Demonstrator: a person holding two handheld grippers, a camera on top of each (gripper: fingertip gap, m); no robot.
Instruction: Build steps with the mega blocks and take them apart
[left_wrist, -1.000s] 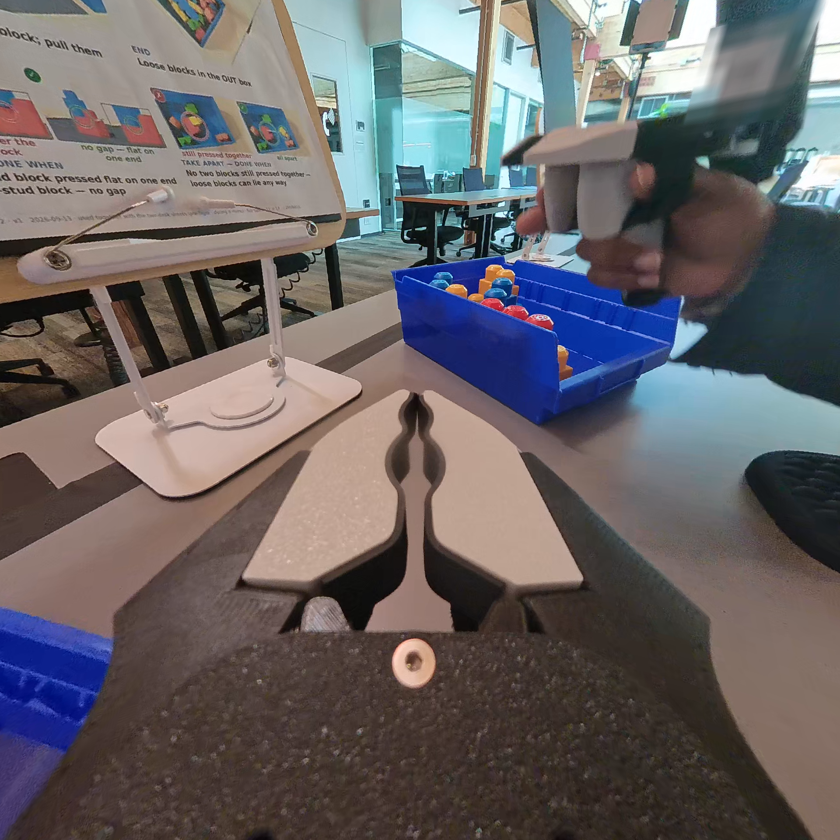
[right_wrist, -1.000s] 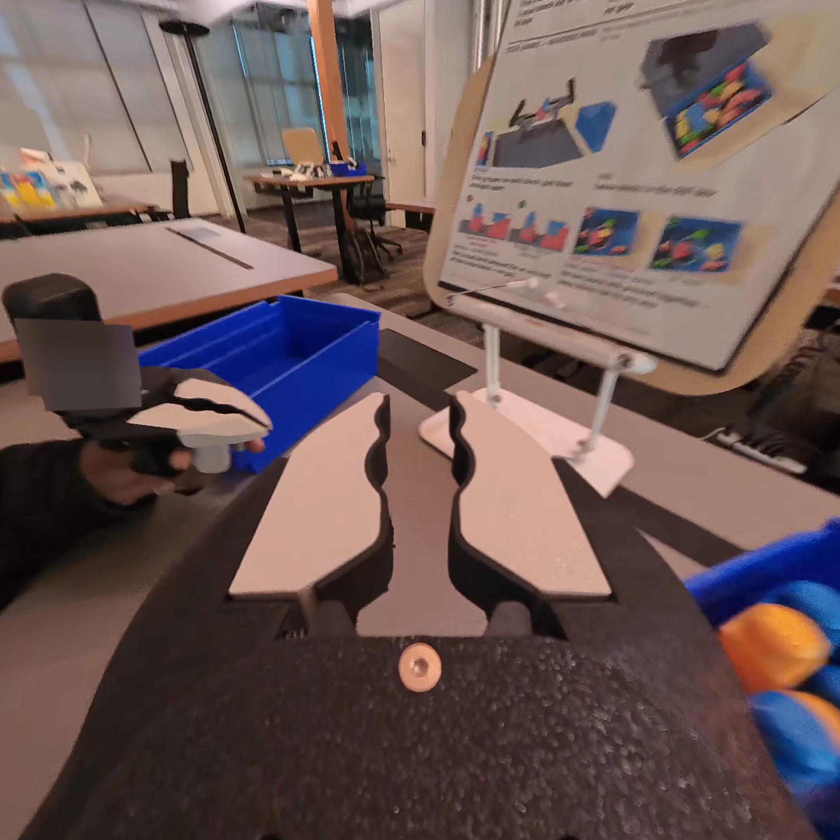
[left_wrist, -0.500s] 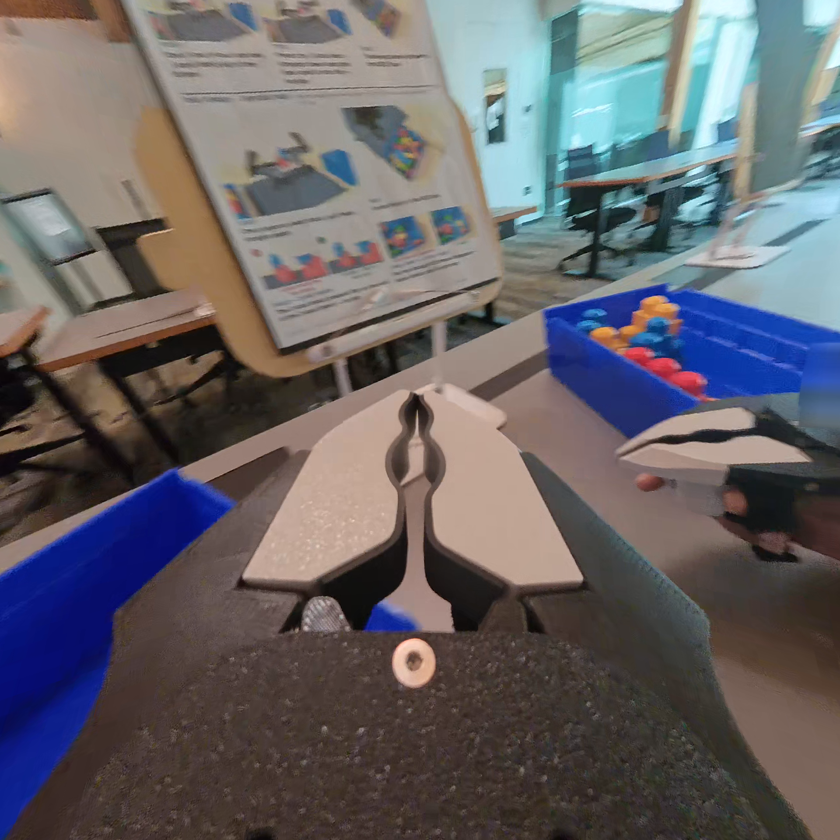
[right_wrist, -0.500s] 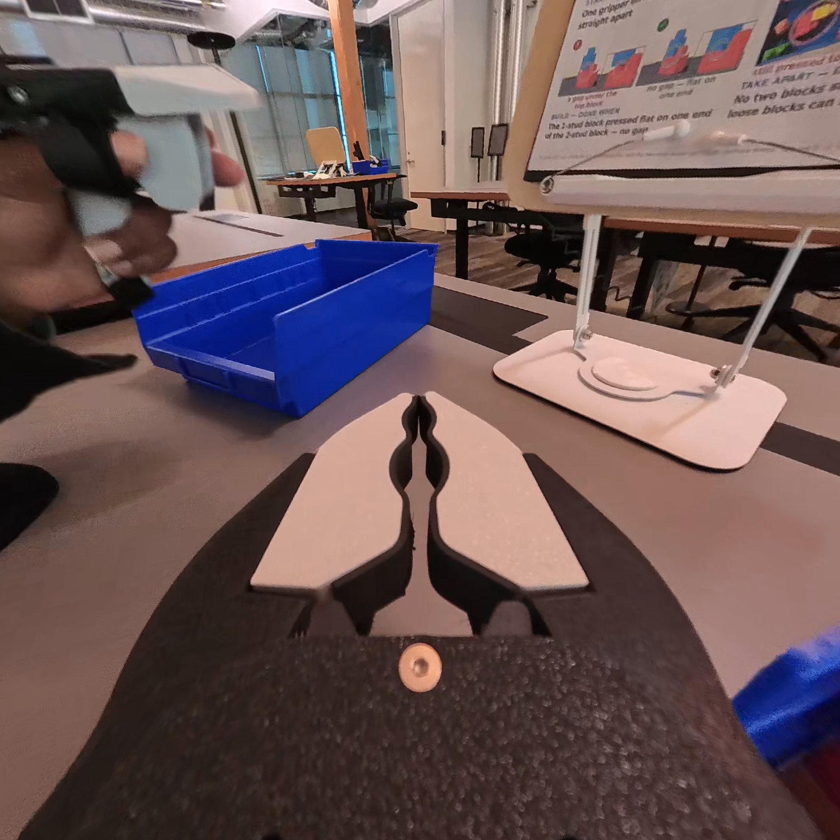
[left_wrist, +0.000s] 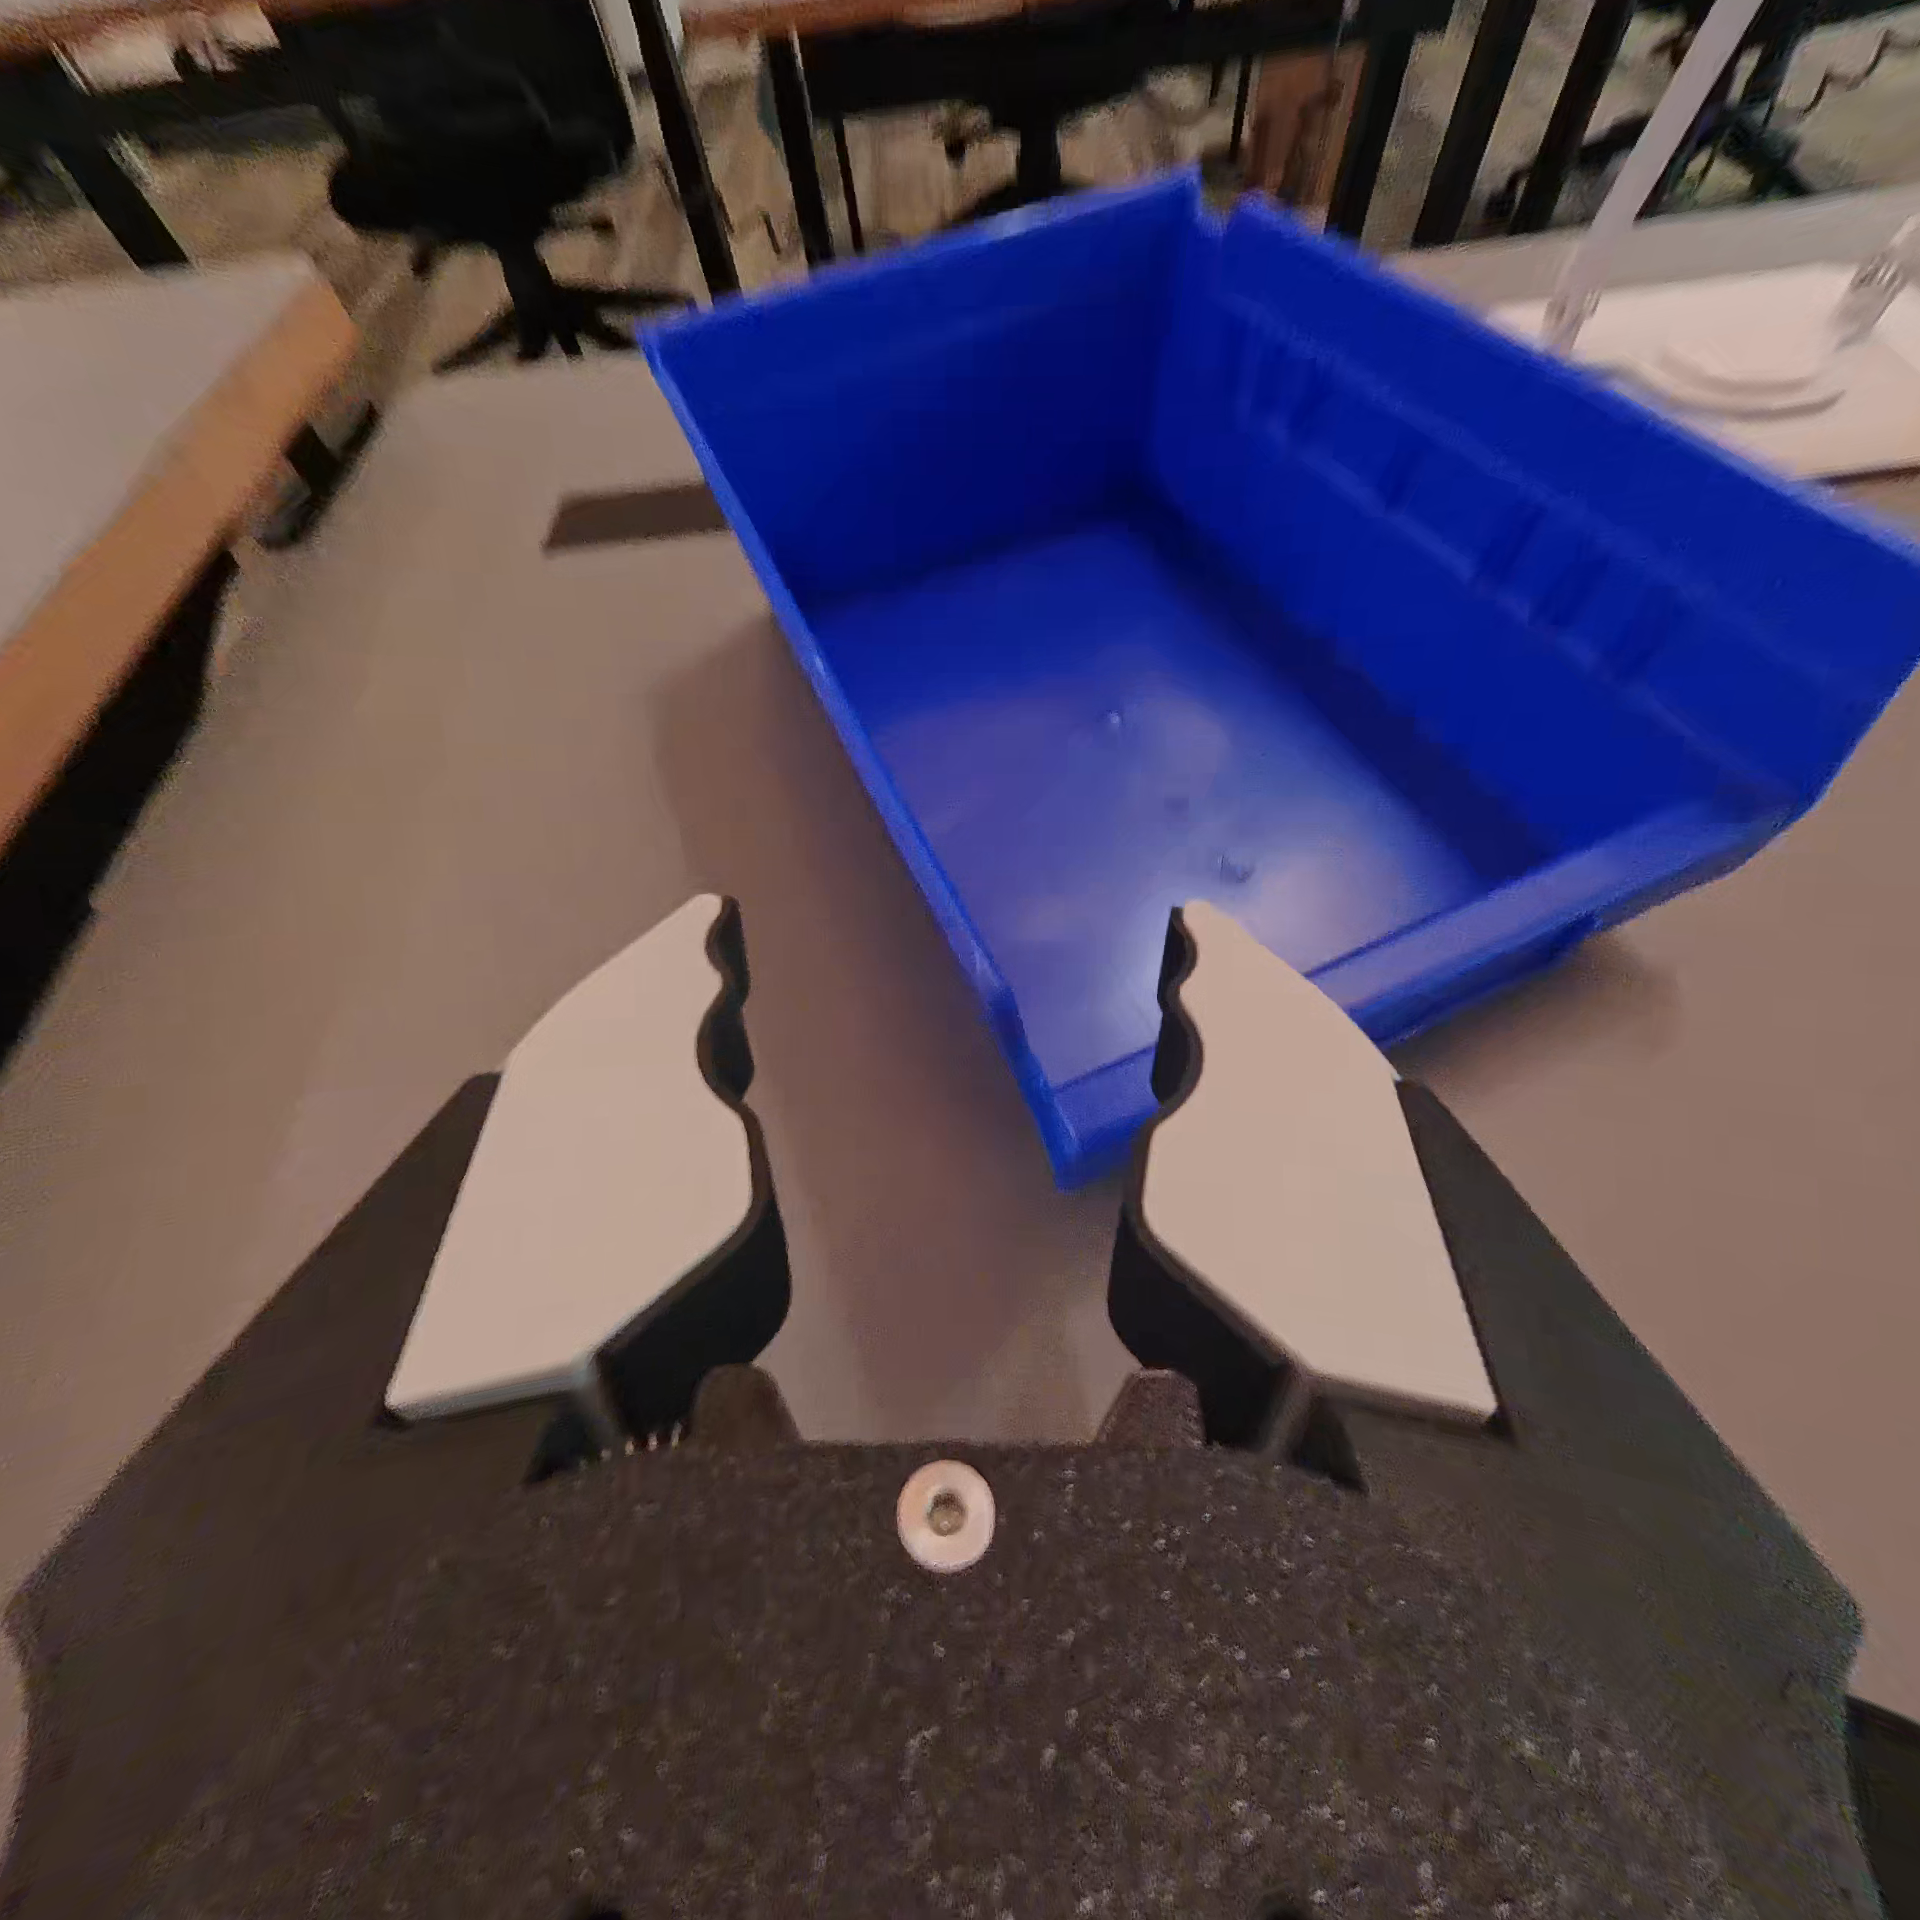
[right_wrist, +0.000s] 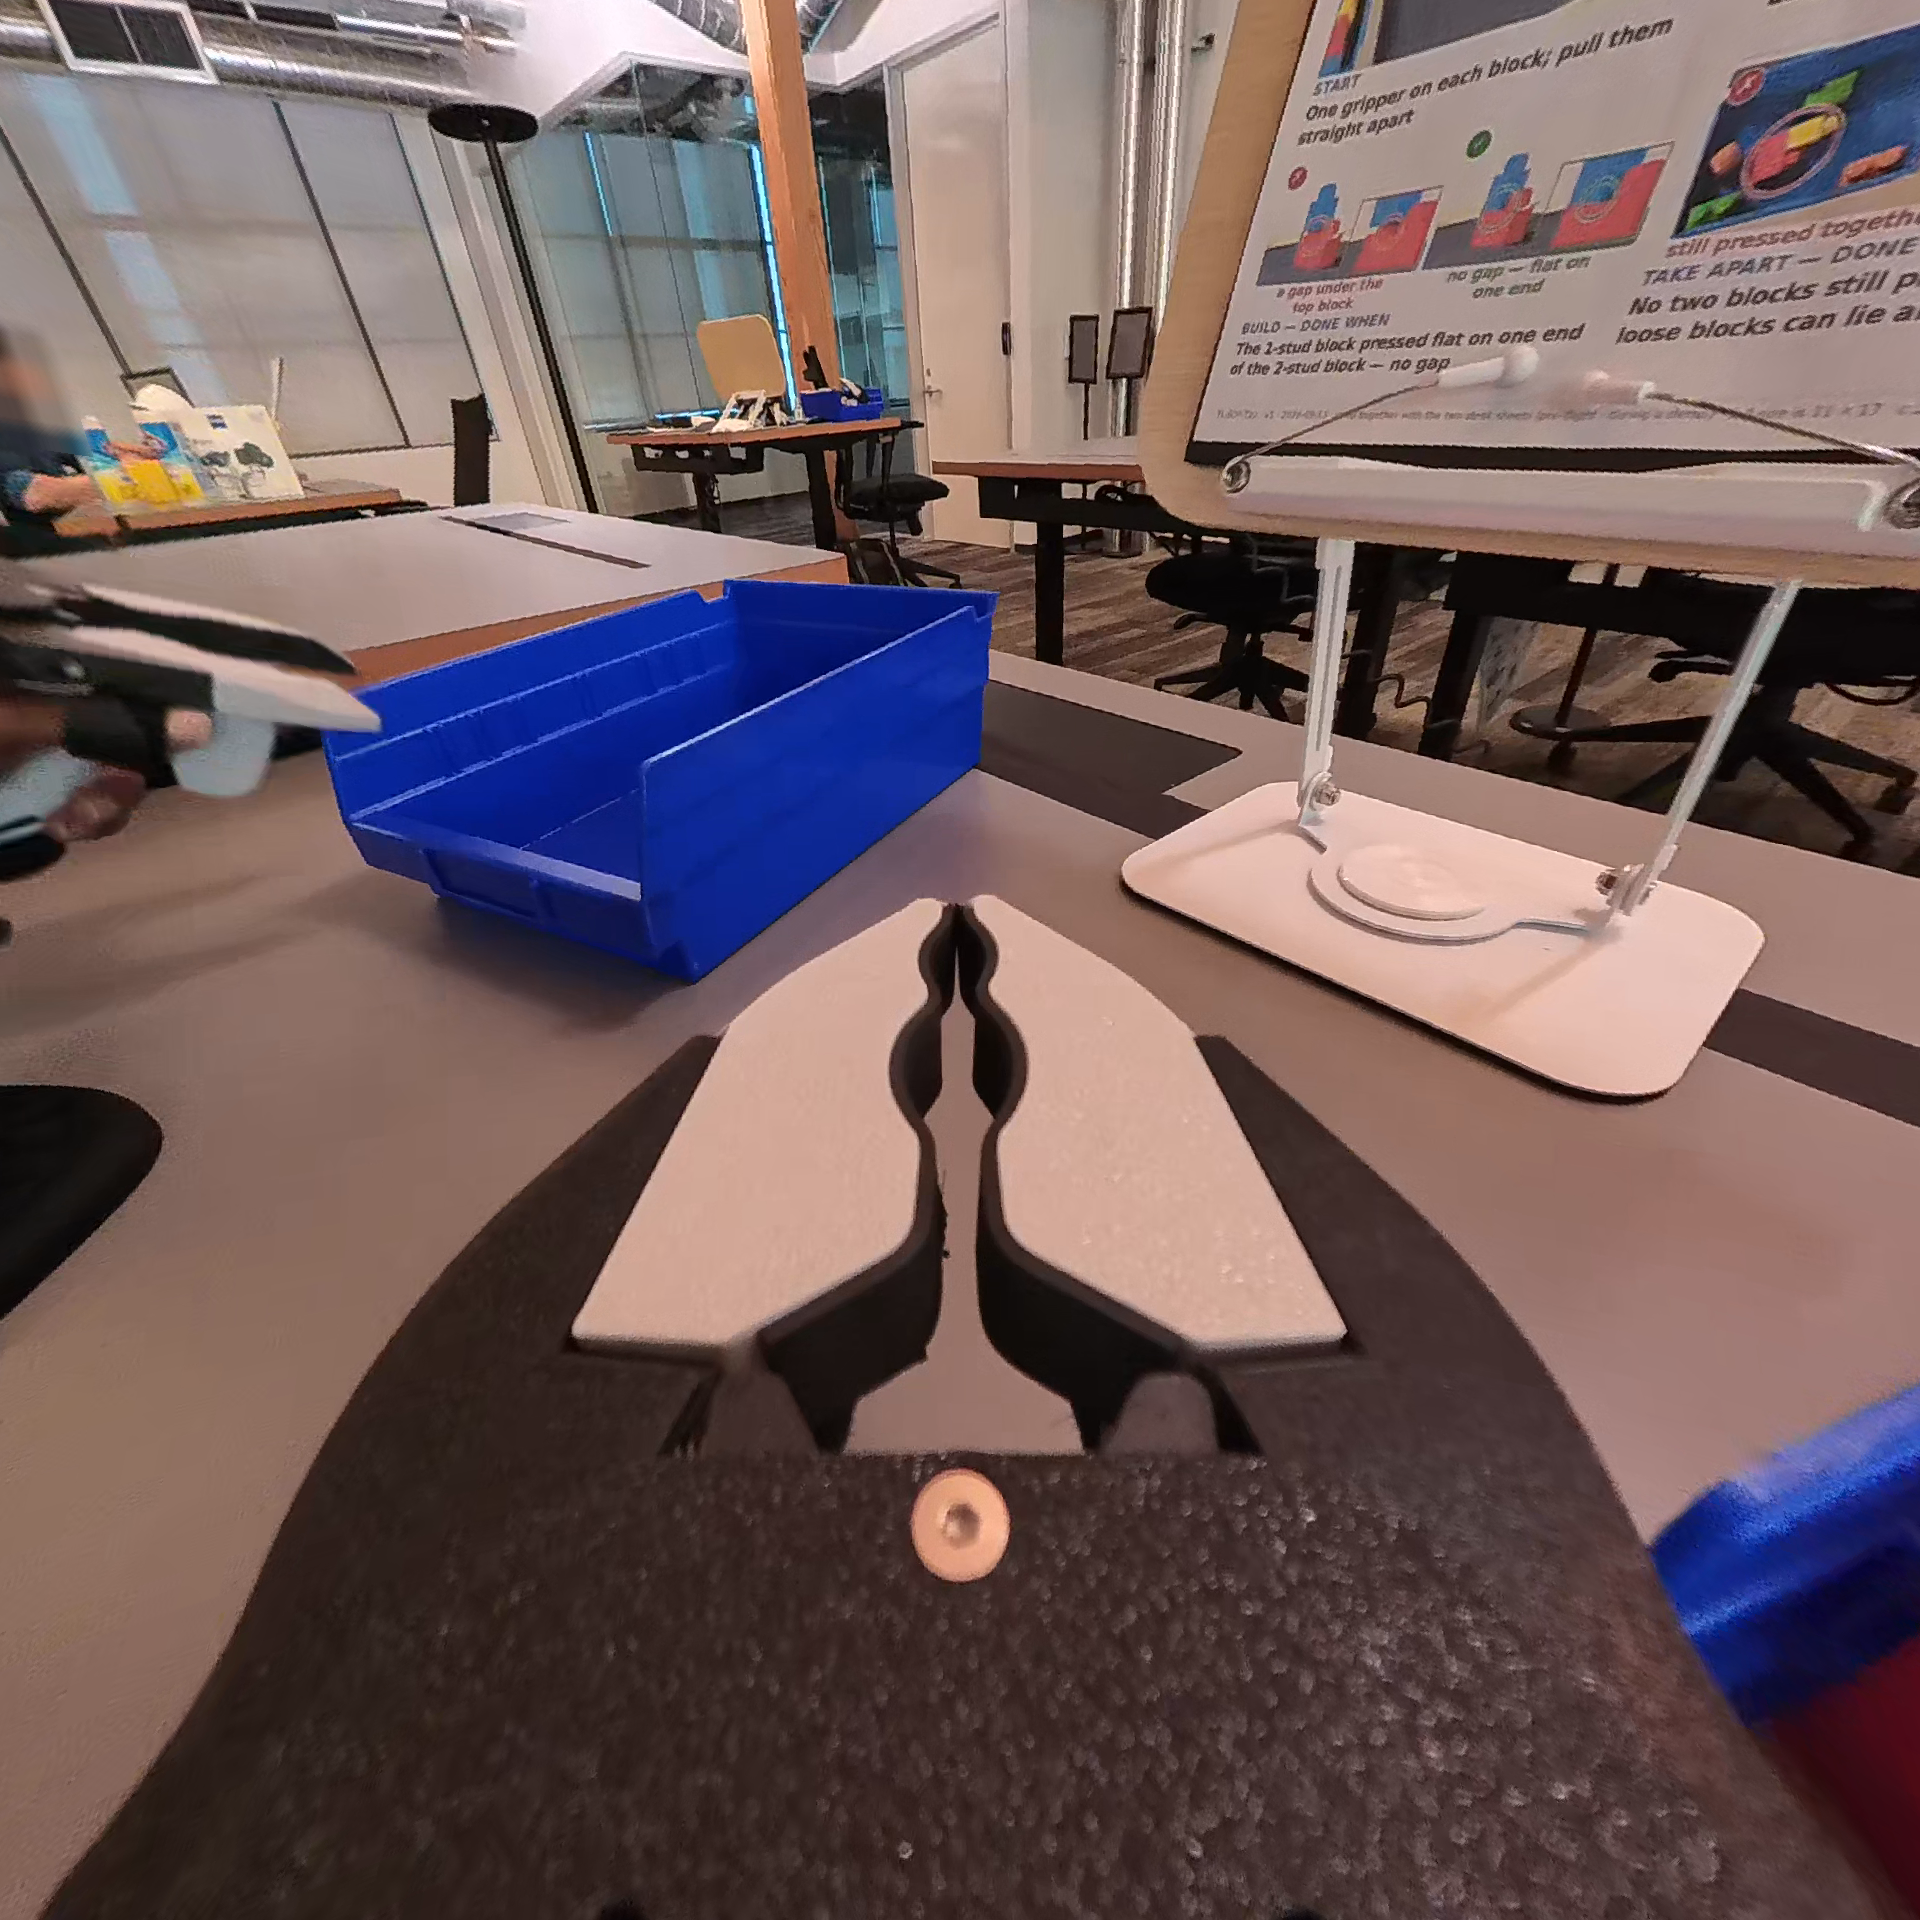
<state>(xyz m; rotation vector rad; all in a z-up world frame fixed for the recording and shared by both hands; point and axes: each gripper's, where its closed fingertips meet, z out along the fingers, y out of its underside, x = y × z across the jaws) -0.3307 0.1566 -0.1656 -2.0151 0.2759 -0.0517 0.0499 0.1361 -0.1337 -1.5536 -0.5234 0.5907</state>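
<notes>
The left gripper (left_wrist: 956, 914) is spread wide over the near corner of an empty blue bin (left_wrist: 935, 436). The right gripper (right_wrist: 956, 914) is pressed together, holding nothing, above the grey table (right_wrist: 312, 1039). No blocks show clearly; only a blurred blue and red edge (right_wrist: 1808, 1558) shows at lower right. Such blocks are probably light, stiff and smooth, best pinched on flat sides. Farther off, an instruction sheet (right_wrist: 1558, 208) on a white stand (right_wrist: 1455, 935) bears printed text; no brand is visible.
</notes>
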